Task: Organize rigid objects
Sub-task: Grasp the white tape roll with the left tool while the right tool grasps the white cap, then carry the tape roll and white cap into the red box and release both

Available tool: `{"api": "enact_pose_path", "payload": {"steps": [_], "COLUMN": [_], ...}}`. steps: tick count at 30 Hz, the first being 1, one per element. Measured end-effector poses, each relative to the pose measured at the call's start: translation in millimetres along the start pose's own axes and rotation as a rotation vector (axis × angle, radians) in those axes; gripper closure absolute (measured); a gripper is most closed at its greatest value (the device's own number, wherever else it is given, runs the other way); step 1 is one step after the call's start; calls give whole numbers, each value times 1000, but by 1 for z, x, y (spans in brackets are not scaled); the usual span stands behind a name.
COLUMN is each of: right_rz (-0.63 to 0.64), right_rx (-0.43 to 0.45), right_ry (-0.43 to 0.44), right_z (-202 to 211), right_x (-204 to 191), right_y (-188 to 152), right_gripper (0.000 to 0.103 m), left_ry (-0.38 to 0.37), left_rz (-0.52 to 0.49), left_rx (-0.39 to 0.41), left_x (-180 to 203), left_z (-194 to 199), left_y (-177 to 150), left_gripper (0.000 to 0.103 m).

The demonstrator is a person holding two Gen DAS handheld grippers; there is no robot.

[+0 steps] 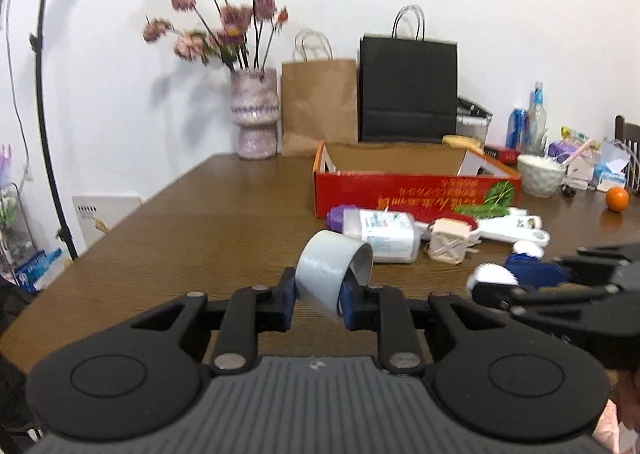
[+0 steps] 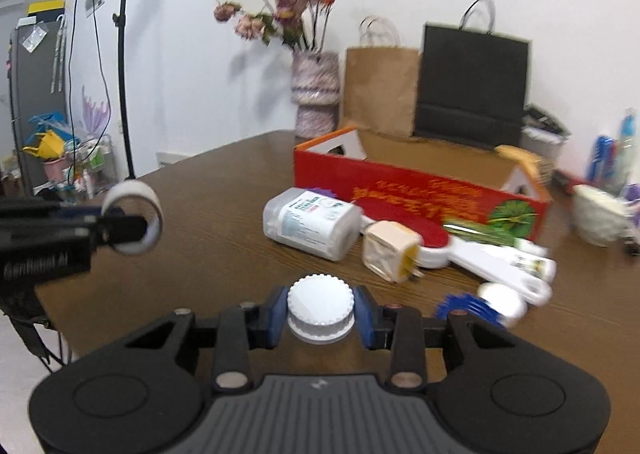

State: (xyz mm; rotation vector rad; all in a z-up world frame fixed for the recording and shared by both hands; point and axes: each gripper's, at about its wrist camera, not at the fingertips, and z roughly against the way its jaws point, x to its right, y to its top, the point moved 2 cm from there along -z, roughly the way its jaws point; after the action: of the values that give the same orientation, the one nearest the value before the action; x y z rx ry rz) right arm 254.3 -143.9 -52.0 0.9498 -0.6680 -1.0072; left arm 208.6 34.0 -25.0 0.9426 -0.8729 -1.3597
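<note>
Left claw [image 1: 318,290] clamped on grey tape roll [image 1: 334,268], right claw [image 2: 320,314] gripping white cap [image 2: 320,308], above table [image 1: 180,221]

At the far edge of the brown wooden surface [image 1: 200,205] a speckled vase [image 1: 256,113] of dried pink flowers [image 1: 224,13] is seen, with a brown paper bag [image 1: 319,105] just to its right and a black paper bag [image 1: 408,89] beside that. Far right, a white bowl [image 1: 540,173] and an orange [image 1: 617,199] are set.
</note>
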Motion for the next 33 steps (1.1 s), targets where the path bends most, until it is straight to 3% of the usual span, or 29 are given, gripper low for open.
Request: {"api": "enact_pose_path", "payload": {"steps": [7, 16, 25, 33], "right_rz": [48, 10, -31, -55], "right_rx": [148, 227, 226, 251], "right_ry": [-116, -150, -163, -124], "right_z": [94, 147, 133, 84], "right_x": [-7, 2, 24, 77], "right_y": [-14, -23, -20, 41], "right_gripper": [68, 68, 68, 68], "left_ry": [-1, -27, -29, -40], "left_rz": [2, -5, 3, 30], "left_rx": [69, 152, 157, 195], "left_x": [13, 27, 28, 12], "left_z": [60, 102, 80, 13], "left_y": [-4, 1, 14, 79], "left_gripper": [81, 81, 81, 81]}}
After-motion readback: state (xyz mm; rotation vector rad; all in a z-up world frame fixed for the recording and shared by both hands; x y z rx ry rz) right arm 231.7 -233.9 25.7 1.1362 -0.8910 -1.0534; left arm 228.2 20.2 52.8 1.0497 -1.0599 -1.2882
